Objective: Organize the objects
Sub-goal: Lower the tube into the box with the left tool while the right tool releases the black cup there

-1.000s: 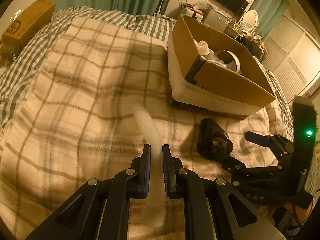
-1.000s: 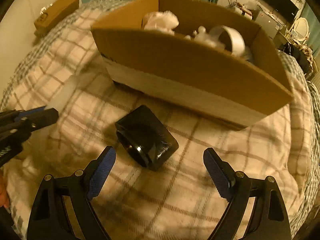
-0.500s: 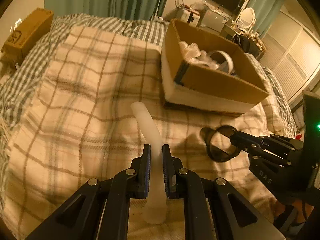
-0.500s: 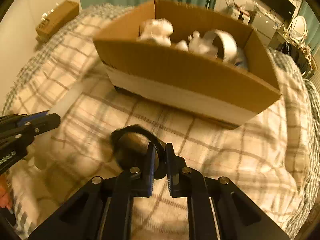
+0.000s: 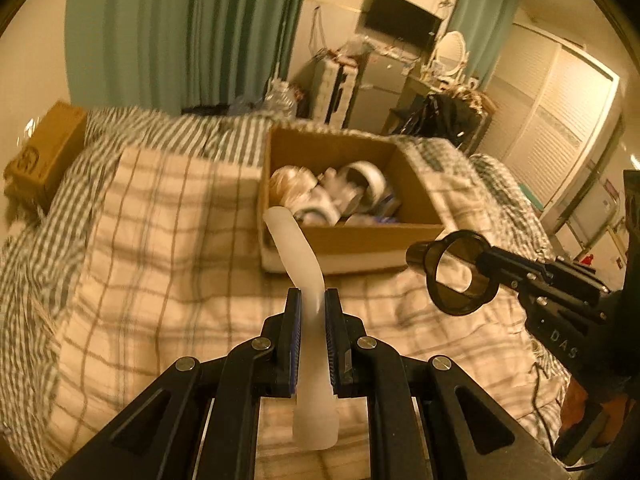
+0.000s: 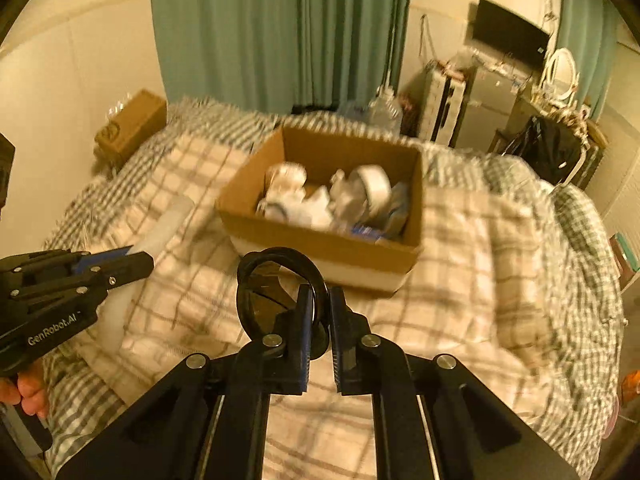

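**Q:** What are you holding, and where is it?

**A:** My left gripper (image 5: 308,304) has its jaws clamped on a pale translucent tube (image 5: 298,256), gripped partway along so both ends stick out. It is lifted above the plaid blanket (image 5: 160,248), its far tip pointing at the near left corner of the open cardboard box (image 5: 360,240). My right gripper (image 6: 318,308) has its jaws pinched together on the rim of a dark smoky cup (image 6: 276,292), which hangs in the air, its open mouth facing my left camera.

**Q:** Why hold them that way?

**A:** I judge both are meant for the box, which already holds white rolls and wrapped bundles (image 6: 332,200) (too blurred to name). Pinching the cup's thin wall suits my narrow jaws better than spanning its body. Gripping the tube near its middle should keep it from swinging.

**Q:** How do the things look?

**A:** The tube is frosted white, gently curved, and flares at the end nearest me. The cup is glossy, see-through brown-black, with a round rim. The box sits on the bed, just beyond both grippers.
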Demonstrator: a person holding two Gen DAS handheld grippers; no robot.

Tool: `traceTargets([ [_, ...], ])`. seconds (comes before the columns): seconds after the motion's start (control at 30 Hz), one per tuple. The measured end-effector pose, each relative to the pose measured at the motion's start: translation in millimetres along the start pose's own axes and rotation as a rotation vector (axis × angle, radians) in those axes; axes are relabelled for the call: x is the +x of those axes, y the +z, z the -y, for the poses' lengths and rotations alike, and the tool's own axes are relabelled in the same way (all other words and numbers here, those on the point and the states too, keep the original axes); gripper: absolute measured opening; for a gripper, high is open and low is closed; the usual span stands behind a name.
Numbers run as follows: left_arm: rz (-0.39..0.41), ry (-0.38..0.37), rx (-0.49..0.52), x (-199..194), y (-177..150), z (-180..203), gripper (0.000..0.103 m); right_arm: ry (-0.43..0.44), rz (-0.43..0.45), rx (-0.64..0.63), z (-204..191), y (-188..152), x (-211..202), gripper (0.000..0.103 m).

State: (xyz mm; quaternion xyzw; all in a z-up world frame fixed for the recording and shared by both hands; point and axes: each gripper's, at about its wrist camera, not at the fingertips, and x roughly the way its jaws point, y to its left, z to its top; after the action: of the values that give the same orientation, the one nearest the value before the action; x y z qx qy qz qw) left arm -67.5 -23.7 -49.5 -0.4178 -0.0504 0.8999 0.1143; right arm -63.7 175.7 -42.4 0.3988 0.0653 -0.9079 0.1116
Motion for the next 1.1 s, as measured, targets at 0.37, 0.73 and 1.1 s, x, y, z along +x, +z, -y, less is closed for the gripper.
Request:
traceTargets([
  [0.37, 0.056, -0.007, 0.1, 19.9, 72.2, 31.4, 0.011, -0.034, 0.121, 0.019, 32.0, 61.4, -22.8, 0.008],
  [0.73, 0.034, -0.002, 0.114, 104.9, 126.7, 28.6, 0.011, 0.021, 0.102, 0.061, 50.6, 112.4, 52.0, 0.008],
  [1.1, -0.054, 0.011, 0.093, 171.1, 115.5, 15.4, 0.011, 0.062, 0.019, 0.12, 61.8, 103.9, 126.5, 0.008],
])
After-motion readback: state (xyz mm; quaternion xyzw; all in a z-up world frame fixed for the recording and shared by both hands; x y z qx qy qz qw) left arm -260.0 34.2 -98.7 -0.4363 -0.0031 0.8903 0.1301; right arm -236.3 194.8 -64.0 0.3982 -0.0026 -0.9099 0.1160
